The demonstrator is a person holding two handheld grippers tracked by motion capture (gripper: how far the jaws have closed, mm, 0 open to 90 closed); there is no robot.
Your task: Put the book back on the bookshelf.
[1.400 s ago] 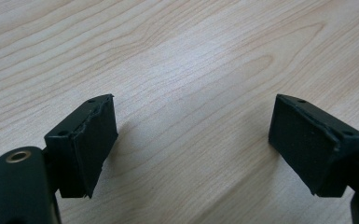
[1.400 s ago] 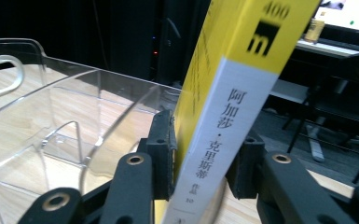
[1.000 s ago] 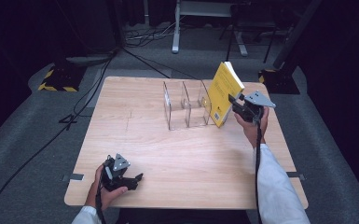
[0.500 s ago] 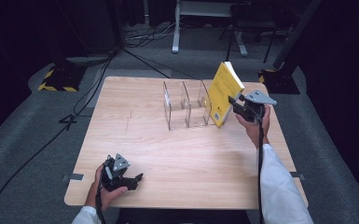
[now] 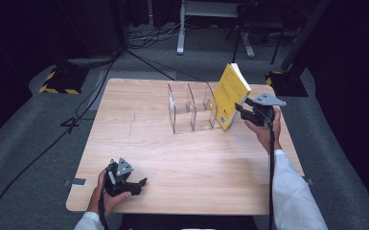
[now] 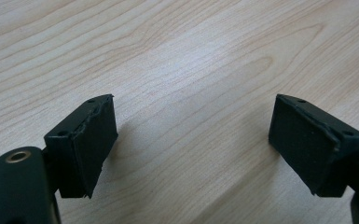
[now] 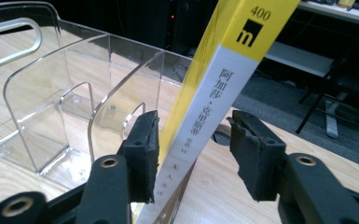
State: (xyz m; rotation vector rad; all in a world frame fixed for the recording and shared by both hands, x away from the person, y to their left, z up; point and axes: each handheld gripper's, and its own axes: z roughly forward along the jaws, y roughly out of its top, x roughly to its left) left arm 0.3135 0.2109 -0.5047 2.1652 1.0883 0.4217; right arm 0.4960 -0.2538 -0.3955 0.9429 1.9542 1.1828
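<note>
A yellow book [image 5: 230, 93] with a white-and-yellow spine [image 7: 219, 88] stands tilted, its lower end at the right end of a clear acrylic rack [image 5: 191, 108] with several slots [image 7: 51, 116]. My right gripper [image 5: 239, 111] is at the book's lower right edge. Its jaws have just been opening, and the spine now stands between them [image 7: 193, 140] with a gap to the right pad [image 7: 254, 154], so it is open. My left gripper [image 5: 141, 184] rests near the table's front left edge, open, with bare wood between its pads [image 6: 193, 140].
The wooden table [image 5: 196, 158] has bare room between the rack and the front edge. Past it lie dark floor, cables [image 5: 100, 81] and a yellow-black striped block [image 5: 57, 81] at the back left. A person's white sleeve [image 5: 292, 191] comes in at the lower right.
The right gripper's jaws have spread apart around the book's lower edge. The book still leans at the rack's right end. The left hand has not moved.
</note>
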